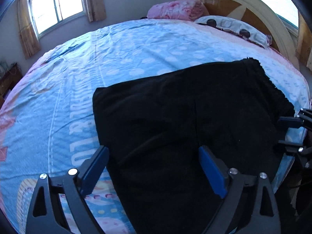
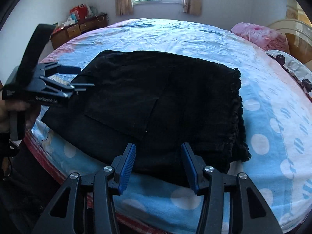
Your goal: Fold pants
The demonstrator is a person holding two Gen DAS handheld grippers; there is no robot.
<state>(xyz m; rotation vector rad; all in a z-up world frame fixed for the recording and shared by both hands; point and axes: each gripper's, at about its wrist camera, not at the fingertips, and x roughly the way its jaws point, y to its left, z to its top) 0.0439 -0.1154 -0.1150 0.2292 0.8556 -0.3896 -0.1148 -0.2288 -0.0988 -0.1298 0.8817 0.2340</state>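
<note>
On the bed [image 2: 195, 39], folded black pants [image 2: 161, 101] lie between both released claws, left claw [image 1: 154, 167] and right claw [image 2: 158, 165].

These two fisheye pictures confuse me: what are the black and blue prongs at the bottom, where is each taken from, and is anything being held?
Each picture comes from a camera on a handheld two-finger gripper, looking along its fingers. The left gripper fills one view's bottom edge, the right gripper the other's. Both are open and hold nothing. Between them, black pants, already folded into a stack, lie on the bed's blue dotted sheet. A pink blanket and a pillow lie by the headboard.
</note>
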